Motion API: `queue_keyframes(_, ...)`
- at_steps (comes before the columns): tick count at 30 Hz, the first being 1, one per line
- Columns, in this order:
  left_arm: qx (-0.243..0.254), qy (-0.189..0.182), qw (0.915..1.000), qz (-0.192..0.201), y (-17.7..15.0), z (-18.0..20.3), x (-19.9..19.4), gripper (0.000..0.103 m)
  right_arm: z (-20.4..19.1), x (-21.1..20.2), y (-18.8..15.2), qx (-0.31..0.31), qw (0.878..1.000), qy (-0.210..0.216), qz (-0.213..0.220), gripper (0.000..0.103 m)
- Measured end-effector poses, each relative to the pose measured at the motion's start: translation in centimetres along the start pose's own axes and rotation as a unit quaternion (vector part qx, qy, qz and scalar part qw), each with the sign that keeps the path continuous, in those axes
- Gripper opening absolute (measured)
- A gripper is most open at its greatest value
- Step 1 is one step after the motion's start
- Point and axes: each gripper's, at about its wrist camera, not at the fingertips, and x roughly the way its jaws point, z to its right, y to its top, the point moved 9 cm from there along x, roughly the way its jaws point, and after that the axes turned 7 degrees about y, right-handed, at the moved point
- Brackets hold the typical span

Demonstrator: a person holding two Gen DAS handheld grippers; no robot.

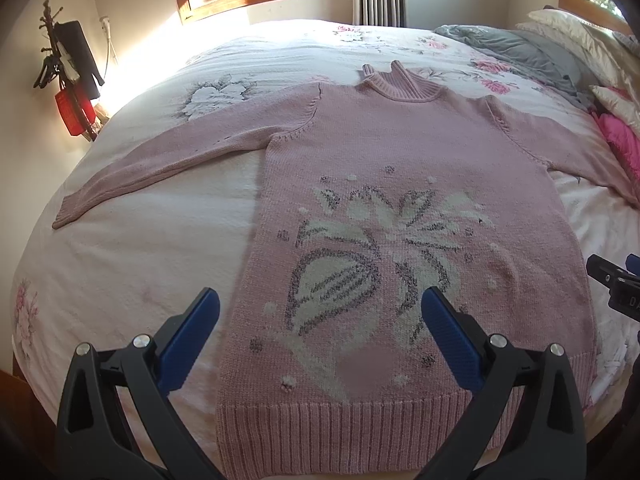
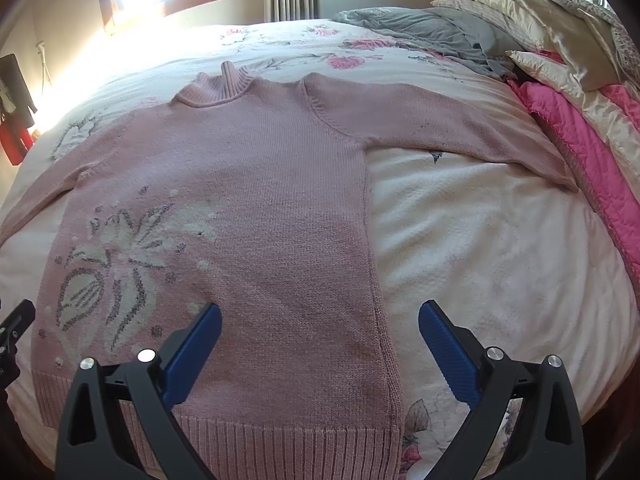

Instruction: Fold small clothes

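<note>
A pink knitted sweater (image 1: 400, 152) with a white flower pattern lies flat and face up on the bed, both sleeves spread out sideways, collar at the far end. My left gripper (image 1: 320, 300) hovers open above its lower left half, near the ribbed hem (image 1: 340, 420). The same sweater (image 2: 260, 184) fills the right wrist view, where my right gripper (image 2: 320, 312) hangs open over the sweater's lower right edge. Neither gripper holds anything. The right gripper's black body (image 1: 616, 280) shows at the right edge of the left wrist view.
The bed (image 2: 480, 240) has a white floral cover. Grey blanket (image 2: 432, 32), cream pillows (image 2: 540, 12) and a pink quilt (image 2: 592, 152) pile up at the right. A coat rack with a red bag (image 1: 74, 108) stands by the left wall. Windows behind.
</note>
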Motion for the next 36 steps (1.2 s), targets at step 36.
queue_keyframes(36, 0.009, -0.051, 0.9987, 0.001, 0.7, 2.7, 3.0, 0.100, 4.7, 1.6, 2.0, 0.018, 1.000, -0.003, 0.006, 0.099)
